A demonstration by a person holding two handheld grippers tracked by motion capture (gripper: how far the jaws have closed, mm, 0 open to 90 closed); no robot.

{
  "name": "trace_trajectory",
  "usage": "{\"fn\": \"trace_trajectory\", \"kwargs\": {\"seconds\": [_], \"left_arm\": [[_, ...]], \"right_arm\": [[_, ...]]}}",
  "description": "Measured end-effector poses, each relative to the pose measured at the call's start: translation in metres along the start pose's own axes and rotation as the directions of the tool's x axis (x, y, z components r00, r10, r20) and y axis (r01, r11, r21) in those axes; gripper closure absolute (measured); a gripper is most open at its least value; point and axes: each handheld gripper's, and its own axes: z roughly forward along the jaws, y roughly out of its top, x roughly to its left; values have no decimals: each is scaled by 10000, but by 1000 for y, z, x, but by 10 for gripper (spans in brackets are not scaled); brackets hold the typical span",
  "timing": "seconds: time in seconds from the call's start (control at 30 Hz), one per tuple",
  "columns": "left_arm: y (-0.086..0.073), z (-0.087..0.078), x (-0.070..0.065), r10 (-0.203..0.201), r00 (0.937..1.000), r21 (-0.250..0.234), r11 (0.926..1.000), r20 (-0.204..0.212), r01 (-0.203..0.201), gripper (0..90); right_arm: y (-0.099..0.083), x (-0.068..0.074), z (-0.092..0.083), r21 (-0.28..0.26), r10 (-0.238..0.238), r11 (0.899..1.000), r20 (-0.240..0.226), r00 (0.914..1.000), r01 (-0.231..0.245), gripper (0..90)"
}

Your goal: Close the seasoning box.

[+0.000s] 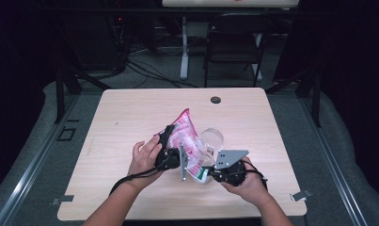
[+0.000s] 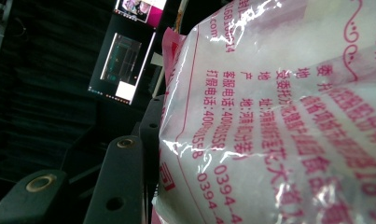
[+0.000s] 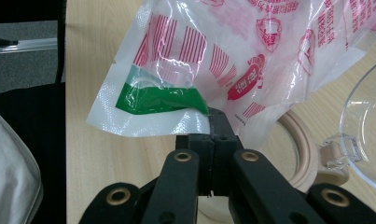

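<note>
Jaws first: both grippers grip the pink-and-white plastic bag, which is held tilted above the light wooden table, its pink top corner pointing away from the person. Around the bag's bulging middle the left gripper stands part-open, though only one jaw shows clearly against the film, while the right gripper has its jaws pinched fully together on the bag's sealed lower edge beside the green patch. Just beside the right gripper a clear jar with a beige-rimmed lid appears to sit on the table.
</note>
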Motion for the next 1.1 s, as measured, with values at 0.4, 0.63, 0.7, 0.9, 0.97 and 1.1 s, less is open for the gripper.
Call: {"fn": "trace_trajectory", "kwargs": {"seconds": [0.4, 0.63, 0.7, 0.9, 0.97, 1.1], "left_arm": [[1, -1, 1, 39, 10000, 18, 10000, -17, -39, 594], [1, -1, 1, 42, 10000, -56, 10000, -55, -42, 594], [1, -1, 1, 43, 10000, -35, 10000, -67, -43, 594], [1, -1, 1, 70, 9999, -105, 9999, -97, -71, 595], [1, -1, 1, 39, 10000, -86, 10000, -84, -40, 594], [2, -1, 2, 50, 9999, -96, 9999, -88, -51, 594]], "right_arm": [[0, 0, 0, -21, 10, 10000, -24, 10000, -10, 900], [0, -1, 0, -10, 5, 10000, -32, 10000, -5, 900], [0, 0, 0, -24, 12, 10000, -22, 10000, -12, 900], [-1, -1, 0, -17, 4, 10000, -25, 10000, -4, 900], [-1, -1, 0, -13, 0, 10000, -24, 10000, 0, 900], [-1, -1, 0, -27, 16, 10000, -4, 10000, -16, 900]]}}
